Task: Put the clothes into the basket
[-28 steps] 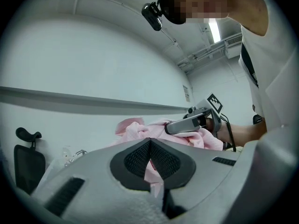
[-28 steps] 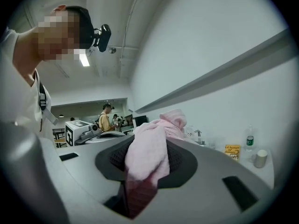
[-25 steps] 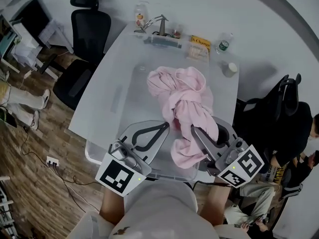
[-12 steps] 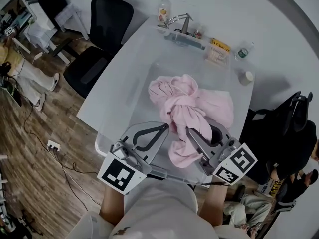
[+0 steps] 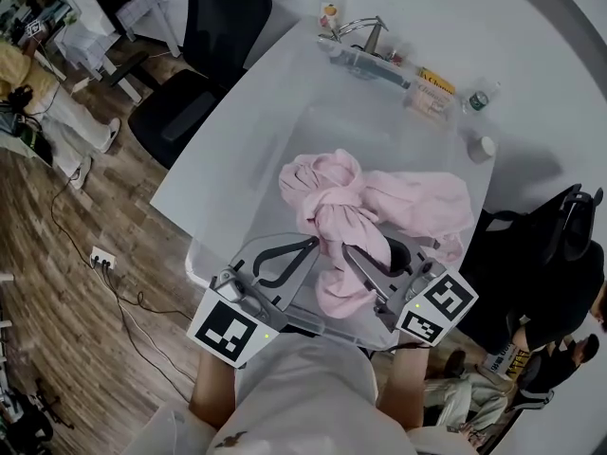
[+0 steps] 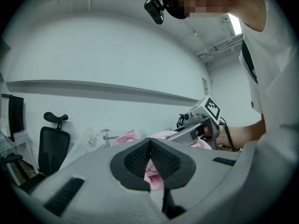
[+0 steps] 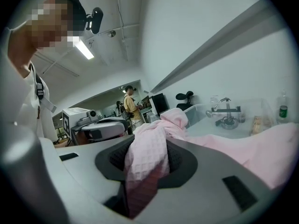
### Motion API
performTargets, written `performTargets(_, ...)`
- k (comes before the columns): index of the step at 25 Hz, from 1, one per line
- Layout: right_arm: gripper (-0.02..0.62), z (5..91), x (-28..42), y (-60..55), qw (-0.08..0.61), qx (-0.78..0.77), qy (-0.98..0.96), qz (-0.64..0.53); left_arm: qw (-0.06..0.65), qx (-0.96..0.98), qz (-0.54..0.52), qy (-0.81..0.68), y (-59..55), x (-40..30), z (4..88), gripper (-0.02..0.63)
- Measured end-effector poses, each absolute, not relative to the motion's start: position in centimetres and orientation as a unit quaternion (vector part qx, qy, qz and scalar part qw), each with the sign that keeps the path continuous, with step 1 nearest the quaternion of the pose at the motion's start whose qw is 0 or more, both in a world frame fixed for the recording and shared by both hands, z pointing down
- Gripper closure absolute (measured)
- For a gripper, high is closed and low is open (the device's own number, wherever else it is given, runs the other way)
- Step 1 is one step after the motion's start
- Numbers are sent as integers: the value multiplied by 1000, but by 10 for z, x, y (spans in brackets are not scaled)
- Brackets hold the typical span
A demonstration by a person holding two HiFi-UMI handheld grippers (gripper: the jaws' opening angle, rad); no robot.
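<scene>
A pink waffle-weave garment [image 5: 365, 207] hangs in a twisted bunch over the clear plastic basket [image 5: 285, 140] on the white table. One flap is spread to the right across the basket. My right gripper [image 5: 349, 251] is shut on a fold of it, and the cloth fills its jaws in the right gripper view [image 7: 147, 157]. My left gripper [image 5: 316, 244] is shut with its tips at the bunch's left edge. Pink cloth [image 6: 152, 171] shows between its pads. Both grippers sit over the basket's near rim.
A black office chair [image 5: 204, 55] stands at the table's far left, another [image 5: 541, 254] at the right. At the table's far end are a bottle [image 5: 332, 8], a metal stand [image 5: 365, 41], a yellow box [image 5: 432, 88] and a water bottle [image 5: 477, 100]. People stand at left.
Both grippers have come down with the pink garment. The bunch sits lower over the basket, and a flap has spread out to the right.
</scene>
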State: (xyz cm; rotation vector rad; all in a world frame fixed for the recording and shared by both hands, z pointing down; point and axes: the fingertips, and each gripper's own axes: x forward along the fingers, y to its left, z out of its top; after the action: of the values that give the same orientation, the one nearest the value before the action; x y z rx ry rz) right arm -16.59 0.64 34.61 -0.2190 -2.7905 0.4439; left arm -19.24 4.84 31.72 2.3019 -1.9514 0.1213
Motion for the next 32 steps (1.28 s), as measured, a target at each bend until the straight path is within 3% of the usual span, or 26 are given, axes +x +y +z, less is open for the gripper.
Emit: performTargets(32, 462, 481, -177, 54, 368, -142, -912, 117, 124, 722, 41, -679, 78, -205, 371, 600)
